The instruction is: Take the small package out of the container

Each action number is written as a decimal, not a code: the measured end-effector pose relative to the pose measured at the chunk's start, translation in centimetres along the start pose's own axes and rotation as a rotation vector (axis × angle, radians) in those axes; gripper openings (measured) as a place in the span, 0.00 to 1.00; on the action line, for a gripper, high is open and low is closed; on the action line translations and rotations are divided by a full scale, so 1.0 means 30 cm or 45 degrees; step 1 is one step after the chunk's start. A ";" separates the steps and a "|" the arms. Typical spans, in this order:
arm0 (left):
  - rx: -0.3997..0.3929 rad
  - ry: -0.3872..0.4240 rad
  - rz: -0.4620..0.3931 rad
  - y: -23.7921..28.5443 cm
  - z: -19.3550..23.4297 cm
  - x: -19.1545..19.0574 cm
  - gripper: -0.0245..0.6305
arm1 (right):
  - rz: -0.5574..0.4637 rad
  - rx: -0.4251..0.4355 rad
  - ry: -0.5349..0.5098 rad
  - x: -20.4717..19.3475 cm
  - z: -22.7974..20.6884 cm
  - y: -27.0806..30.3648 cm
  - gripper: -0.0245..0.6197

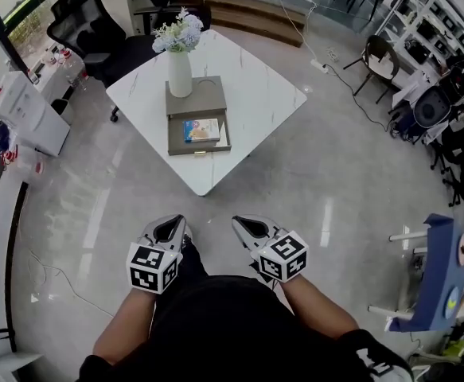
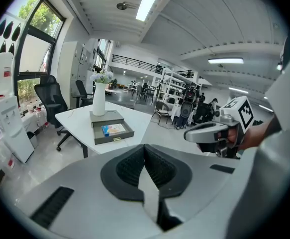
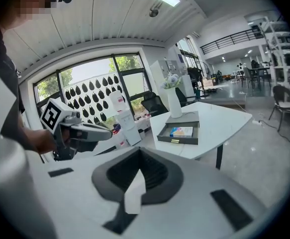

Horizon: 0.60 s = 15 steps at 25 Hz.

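Left tongs [image 1: 176, 221], right tongs [image 1: 239, 223] closed, small package [image 1: 202, 130] lying left-right

White sq. tabletop [image 1: 255, 94], faintly marbled, on a glossy grey floor [image 1: 311, 189]. Directly on it: one grey container [image 1: 209, 94] near centre, w/ its drawer open toward the near corner.

bright, even light falls from a ceiling strip [image 2: 149, 0] above the white table [image 1: 257, 94]. glare streaks the floor [image 1: 327, 223] beside the table. both gripper views bend and darken at their edges.
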State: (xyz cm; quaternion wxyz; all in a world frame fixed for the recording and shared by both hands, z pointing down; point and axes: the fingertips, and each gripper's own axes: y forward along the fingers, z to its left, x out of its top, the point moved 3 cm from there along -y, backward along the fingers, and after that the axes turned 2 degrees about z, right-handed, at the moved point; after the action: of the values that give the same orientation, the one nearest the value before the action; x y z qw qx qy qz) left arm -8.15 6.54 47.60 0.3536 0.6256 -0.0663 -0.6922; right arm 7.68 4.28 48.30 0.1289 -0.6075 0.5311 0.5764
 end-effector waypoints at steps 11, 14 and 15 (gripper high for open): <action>-0.087 0.096 -0.042 0.166 0.335 0.296 0.04 | -0.055 -0.110 0.023 0.310 -0.140 0.303 0.04; -0.116 0.108 -0.054 0.206 0.408 0.366 0.04 | -0.067 -0.139 0.058 0.367 -0.165 0.357 0.04; -0.126 0.114 -0.059 0.218 0.429 0.385 0.04 | -0.069 -0.148 0.068 0.381 -0.174 0.374 0.04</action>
State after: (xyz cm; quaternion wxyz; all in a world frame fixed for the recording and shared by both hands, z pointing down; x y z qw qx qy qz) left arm -16.86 -9.44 44.31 0.3707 0.6391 -0.0017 -0.6739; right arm -0.91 -9.92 45.43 0.0947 -0.6432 0.4835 0.5861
